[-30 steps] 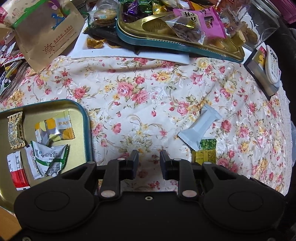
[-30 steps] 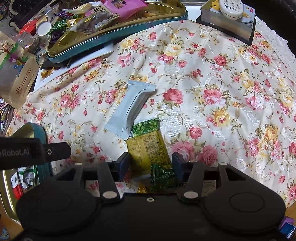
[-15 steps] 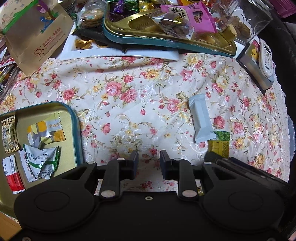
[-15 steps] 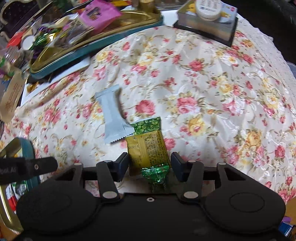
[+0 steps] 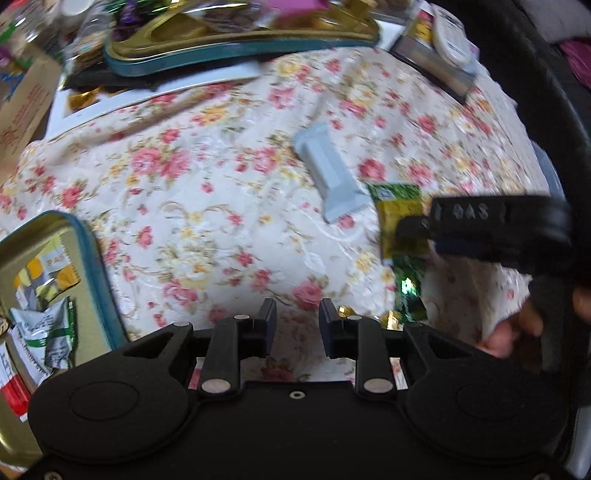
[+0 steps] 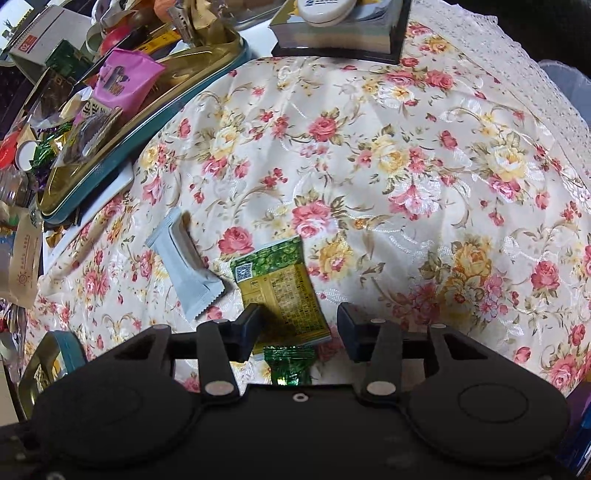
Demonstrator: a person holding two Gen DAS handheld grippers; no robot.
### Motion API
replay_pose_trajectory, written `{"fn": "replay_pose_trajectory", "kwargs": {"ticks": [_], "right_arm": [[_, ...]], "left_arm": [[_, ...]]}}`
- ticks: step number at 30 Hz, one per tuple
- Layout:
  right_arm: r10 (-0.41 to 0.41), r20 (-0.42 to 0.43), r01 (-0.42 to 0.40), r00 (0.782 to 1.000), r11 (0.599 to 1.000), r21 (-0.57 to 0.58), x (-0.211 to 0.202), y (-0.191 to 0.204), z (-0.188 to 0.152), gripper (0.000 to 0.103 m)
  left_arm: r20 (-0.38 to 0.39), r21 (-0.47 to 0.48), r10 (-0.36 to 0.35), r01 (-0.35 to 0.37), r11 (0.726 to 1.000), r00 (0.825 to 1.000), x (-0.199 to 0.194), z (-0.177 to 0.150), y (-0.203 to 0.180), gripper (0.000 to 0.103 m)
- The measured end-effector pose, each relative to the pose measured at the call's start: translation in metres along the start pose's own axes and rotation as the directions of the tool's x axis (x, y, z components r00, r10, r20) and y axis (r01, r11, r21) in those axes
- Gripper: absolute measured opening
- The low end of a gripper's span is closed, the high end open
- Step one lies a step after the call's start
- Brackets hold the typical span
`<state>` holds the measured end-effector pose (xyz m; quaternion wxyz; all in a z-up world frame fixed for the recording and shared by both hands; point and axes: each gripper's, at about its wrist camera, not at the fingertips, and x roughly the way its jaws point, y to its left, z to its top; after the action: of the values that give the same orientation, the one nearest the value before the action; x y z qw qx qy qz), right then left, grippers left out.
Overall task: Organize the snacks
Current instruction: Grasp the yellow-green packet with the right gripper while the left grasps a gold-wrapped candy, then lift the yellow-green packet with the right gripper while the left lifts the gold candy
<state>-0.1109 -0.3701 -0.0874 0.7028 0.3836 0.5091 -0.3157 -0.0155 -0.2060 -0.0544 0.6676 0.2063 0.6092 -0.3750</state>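
A yellow-green snack packet (image 6: 282, 291) lies flat on the floral cloth, with a grey-white bar wrapper (image 6: 186, 266) to its left and a green foil candy (image 6: 291, 363) at its near end. My right gripper (image 6: 300, 320) is open, its jaws standing on either side of the packet's near end. In the left wrist view the packet (image 5: 400, 218), the bar (image 5: 330, 173) and the right gripper (image 5: 413, 229) over the packet show at right. My left gripper (image 5: 297, 317) is open and empty above bare cloth. A gold tin (image 5: 86, 254) holding several snacks sits at left.
A large teal-rimmed gold tray (image 6: 147, 122) piled with snacks stands at the back left, also in the left wrist view (image 5: 236, 48). A book with a white round object (image 6: 340, 33) lies at the back. A brown paper bag (image 5: 22, 107) is far left. The cloth's lace edge (image 6: 546, 122) runs at right.
My right gripper has opened wider and moved forward over the yellow-green packet. The left gripper has swung right, so the right gripper and hand now show in its view.
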Motion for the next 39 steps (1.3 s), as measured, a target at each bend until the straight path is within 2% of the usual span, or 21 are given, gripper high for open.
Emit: {"fn": "replay_pose_trajectory", "kwargs": {"ticks": [7, 11, 15, 24, 25, 31, 37, 39], "right_arm": [[0.005, -0.013, -0.005, 1.000, 1.000, 0.017, -0.003, -0.005, 0.001, 0.049], [0.016, -0.010, -0.016, 1.000, 1.000, 0.022, -0.006, -0.008, 0.000, 0.049], [0.023, 0.002, -0.023, 1.000, 0.999, 0.031, -0.010, -0.011, 0.000, 0.049], [0.026, 0.026, -0.027, 0.999, 0.999, 0.037, -0.019, -0.015, 0.001, 0.049], [0.027, 0.028, -0.028, 0.999, 0.999, 0.037, -0.020, -0.015, 0.002, 0.049], [0.038, 0.040, -0.040, 0.998, 0.998, 0.050, -0.025, -0.018, 0.003, 0.049], [0.043, 0.049, -0.046, 0.998, 0.997, 0.061, -0.029, -0.021, 0.002, 0.049], [0.046, 0.051, -0.050, 0.998, 0.997, 0.066, -0.030, -0.022, 0.002, 0.049]], "left_arm": [[-0.042, 0.066, -0.083, 0.085, 0.994, 0.996, 0.011, -0.006, -0.029, 0.035], [-0.036, 0.081, -0.070, 0.072, 0.994, 0.997, 0.014, -0.008, -0.037, 0.035], [-0.045, 0.049, -0.095, 0.097, 0.994, 0.994, 0.017, -0.008, -0.037, 0.035], [-0.020, 0.081, 0.011, -0.009, 0.997, 1.000, 0.024, -0.009, -0.044, 0.037], [-0.017, 0.072, 0.001, 0.000, 0.997, 1.000, 0.024, -0.009, -0.042, 0.040], [-0.010, 0.066, 0.020, -0.019, 0.998, 1.000, 0.028, -0.012, -0.051, 0.042], [-0.012, 0.076, 0.032, -0.031, 0.997, 0.999, 0.035, -0.015, -0.057, 0.051], [-0.006, 0.081, 0.045, -0.044, 0.996, 0.999, 0.036, -0.016, -0.061, 0.051]]}}
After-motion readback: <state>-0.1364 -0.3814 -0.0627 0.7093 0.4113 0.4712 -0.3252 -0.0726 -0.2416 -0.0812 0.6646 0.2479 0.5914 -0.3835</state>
